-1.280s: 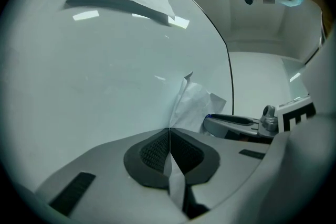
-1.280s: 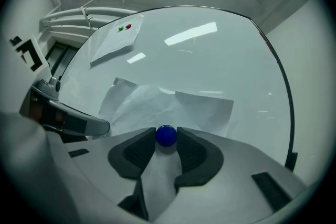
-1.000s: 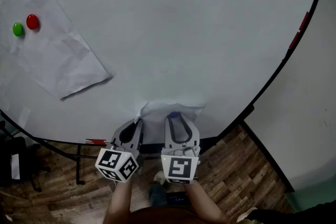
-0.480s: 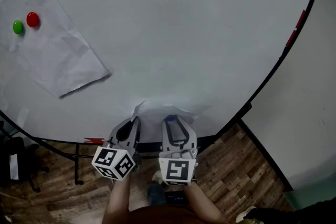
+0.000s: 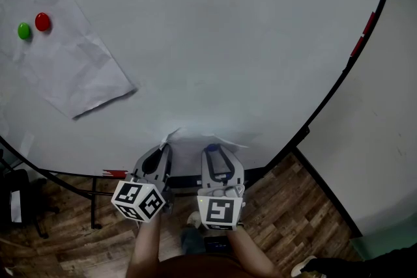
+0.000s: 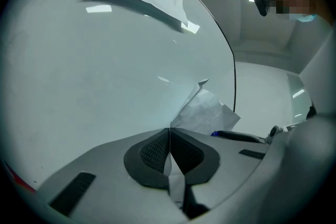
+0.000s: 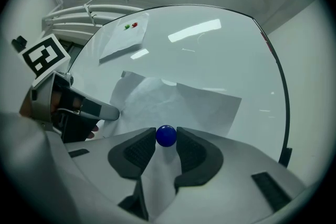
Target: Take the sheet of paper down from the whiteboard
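Right gripper view: right gripper (image 7: 166,140) clamps the blue magnet (image 7: 166,135) at its tips, presumably unpinning the sheet of paper (image 7: 202,105) that the left gripper (image 6: 169,134) pinches.

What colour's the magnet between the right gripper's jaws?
Blue; the magnet shows best in the right gripper view.

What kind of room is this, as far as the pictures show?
Probably an office or classroom: a large whiteboard, a creased paper sheet held on it by a red magnet and a green magnet, and a wood-plank floor below.
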Demonstrator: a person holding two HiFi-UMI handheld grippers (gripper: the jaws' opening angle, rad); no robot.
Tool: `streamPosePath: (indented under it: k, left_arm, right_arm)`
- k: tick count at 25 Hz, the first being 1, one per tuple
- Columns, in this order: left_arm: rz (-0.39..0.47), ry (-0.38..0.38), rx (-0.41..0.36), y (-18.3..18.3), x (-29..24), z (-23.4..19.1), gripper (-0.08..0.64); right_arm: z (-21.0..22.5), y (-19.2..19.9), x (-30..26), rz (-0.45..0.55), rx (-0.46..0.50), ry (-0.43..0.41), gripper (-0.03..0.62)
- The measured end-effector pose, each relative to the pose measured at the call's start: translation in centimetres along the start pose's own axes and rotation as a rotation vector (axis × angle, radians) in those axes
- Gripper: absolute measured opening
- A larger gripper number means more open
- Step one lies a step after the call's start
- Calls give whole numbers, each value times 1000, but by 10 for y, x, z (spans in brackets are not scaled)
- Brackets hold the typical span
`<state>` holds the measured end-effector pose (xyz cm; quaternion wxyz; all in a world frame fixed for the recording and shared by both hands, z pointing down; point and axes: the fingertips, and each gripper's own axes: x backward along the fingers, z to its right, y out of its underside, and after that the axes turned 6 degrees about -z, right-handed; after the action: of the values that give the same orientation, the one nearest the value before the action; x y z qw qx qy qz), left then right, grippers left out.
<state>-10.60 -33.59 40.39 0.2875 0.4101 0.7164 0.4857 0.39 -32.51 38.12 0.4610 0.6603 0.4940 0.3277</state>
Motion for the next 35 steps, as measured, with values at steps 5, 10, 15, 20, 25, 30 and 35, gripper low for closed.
streamPosePath:
  k: [5,10,15,20,25,30,35]
  left_arm:
    - [6,-4,9,0,7,0,25]
    - [13,-24,20,-3,18,-7,25]
    - [23,-40,24,-6,28,-12,25]
    - [17,-59,31,-4,37,-20,25]
    - [25,-81,40,-7,45,-29,25]
    - [31,-95,52,-10,52,-36,25]
    - [44,-116,71,-13,59,-44,25]
  right_arm:
    - [4,2,3,-15,-5,9,137]
    - [3,2,5,-6,-13,9,137]
    - [2,4,7,-21,-25,8,137]
    - [-3,6,8,-29,-39,-1,137]
    - [-3,8,8,-30,-44,-2,137]
    - [-2,9,9,-40,-49,-5,137]
    - [1,11,9,-42,-54,-6,137]
